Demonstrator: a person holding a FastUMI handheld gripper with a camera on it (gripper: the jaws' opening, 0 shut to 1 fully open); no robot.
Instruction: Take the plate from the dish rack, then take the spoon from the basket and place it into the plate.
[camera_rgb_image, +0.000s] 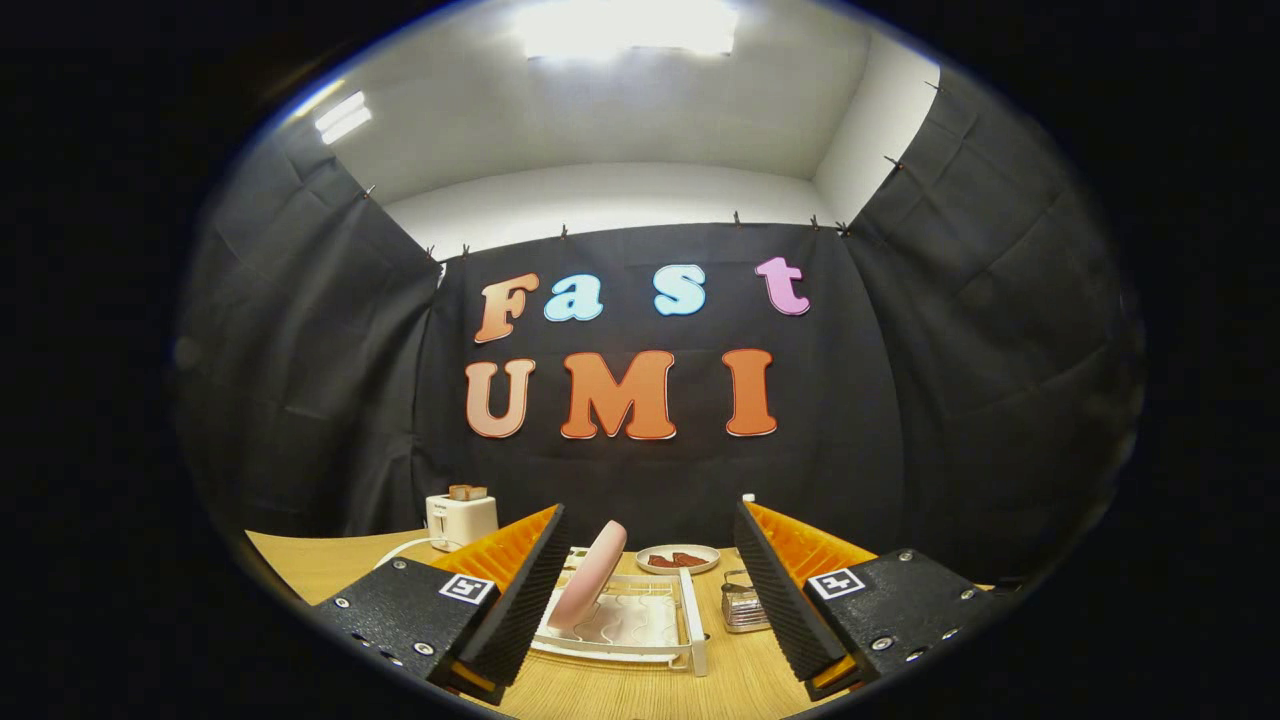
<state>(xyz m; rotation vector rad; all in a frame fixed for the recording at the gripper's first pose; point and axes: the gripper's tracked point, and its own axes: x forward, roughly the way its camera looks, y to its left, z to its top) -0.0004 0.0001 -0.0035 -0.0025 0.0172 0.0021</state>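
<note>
Gripper fingers are spread wide and hold nothing, hovering over a light wooden table. Between and just ahead of them, a pink round plate stands on edge, tilted, in a white wire dish rack. It looks stiff, smooth and likely slippery, probably breakable; pinching its raised upper rim seems the safest hold. A small metal mesh basket sits beside the rack.

one pink plate, one dish rack, one toaster
</note>
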